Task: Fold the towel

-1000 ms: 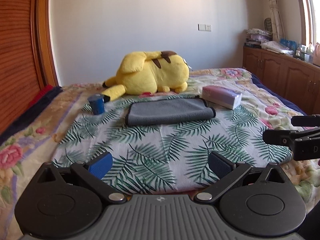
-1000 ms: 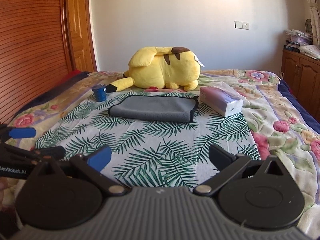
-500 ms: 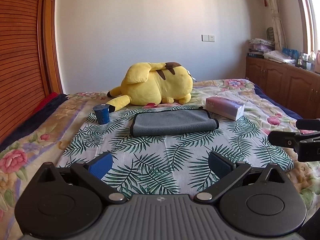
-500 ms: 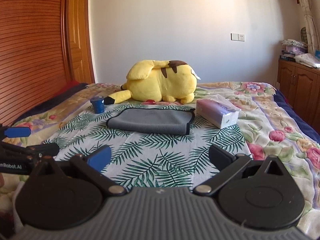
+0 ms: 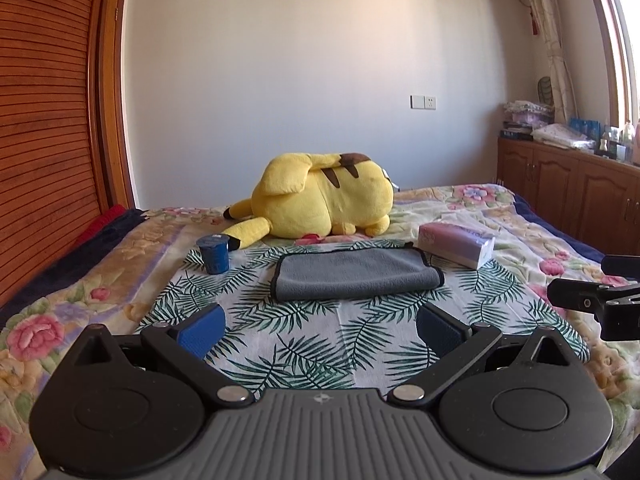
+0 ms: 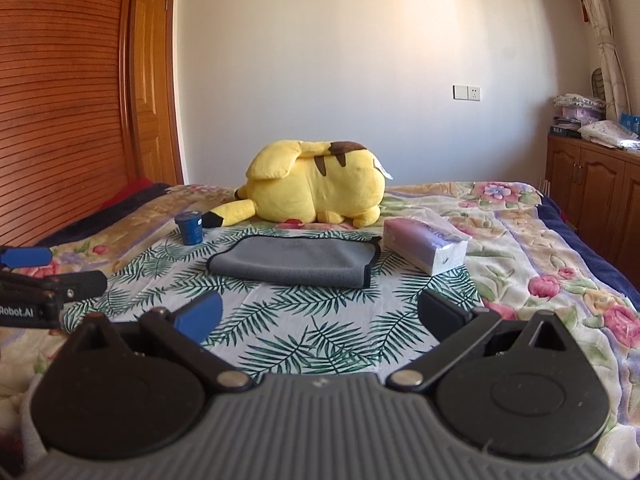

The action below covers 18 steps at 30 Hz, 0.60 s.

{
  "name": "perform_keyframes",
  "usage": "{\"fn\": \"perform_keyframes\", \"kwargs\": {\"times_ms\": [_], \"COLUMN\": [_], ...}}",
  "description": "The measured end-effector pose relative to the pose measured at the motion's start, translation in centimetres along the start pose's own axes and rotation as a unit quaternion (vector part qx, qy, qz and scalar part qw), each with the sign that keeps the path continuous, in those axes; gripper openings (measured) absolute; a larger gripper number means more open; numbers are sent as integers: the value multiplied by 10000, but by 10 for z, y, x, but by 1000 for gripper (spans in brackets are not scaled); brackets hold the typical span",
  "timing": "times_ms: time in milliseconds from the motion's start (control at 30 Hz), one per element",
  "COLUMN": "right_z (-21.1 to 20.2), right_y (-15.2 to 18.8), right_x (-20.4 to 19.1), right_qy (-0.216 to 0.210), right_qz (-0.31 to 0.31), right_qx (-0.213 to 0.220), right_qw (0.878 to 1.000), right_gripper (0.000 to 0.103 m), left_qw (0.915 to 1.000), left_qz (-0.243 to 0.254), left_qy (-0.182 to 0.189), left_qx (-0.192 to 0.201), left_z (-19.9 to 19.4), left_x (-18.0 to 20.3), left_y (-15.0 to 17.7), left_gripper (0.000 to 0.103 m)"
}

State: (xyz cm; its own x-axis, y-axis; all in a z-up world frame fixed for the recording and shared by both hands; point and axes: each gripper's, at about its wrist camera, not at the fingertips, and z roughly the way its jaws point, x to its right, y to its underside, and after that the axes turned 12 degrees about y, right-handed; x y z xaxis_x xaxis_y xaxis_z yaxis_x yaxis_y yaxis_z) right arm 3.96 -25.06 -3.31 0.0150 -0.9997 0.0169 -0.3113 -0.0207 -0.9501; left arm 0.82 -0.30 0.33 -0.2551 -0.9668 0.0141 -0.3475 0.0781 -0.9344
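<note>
A grey towel [image 5: 354,274] with a dark edge lies folded flat on the palm-leaf cloth [image 5: 320,344] on the bed; it also shows in the right wrist view [image 6: 294,260]. My left gripper [image 5: 320,326] is open and empty, well short of the towel. My right gripper [image 6: 320,314] is open and empty, also short of the towel. Each gripper shows at the edge of the other's view: the right one [image 5: 592,300] and the left one [image 6: 48,286].
A yellow plush toy [image 5: 320,208] lies behind the towel. A small blue cup [image 5: 214,254] stands to the towel's left. A tissue pack [image 5: 456,244] lies to its right. A wooden wardrobe [image 5: 48,140] is at left, cabinets [image 5: 568,184] at right.
Both views have tilted up and drawn back, so the towel sits lower and farther. Both grippers stay open and empty. The towel has not moved.
</note>
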Motion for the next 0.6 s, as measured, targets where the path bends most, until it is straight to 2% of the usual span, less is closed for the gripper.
{"fn": "perform_keyframes", "kwargs": {"times_ms": [600], "right_z": [-4], "right_y": [-1], "right_x": [1], "right_qy": [180], "right_qz": [43], "right_qx": [237], "right_qw": [9995], "right_gripper": [103], "left_qw": [9998], "left_qz": [94], "left_qy": [-62], "left_qx": [157], "left_z": [-6], "left_x": [1], "left_y": [-2], "left_gripper": [87]}}
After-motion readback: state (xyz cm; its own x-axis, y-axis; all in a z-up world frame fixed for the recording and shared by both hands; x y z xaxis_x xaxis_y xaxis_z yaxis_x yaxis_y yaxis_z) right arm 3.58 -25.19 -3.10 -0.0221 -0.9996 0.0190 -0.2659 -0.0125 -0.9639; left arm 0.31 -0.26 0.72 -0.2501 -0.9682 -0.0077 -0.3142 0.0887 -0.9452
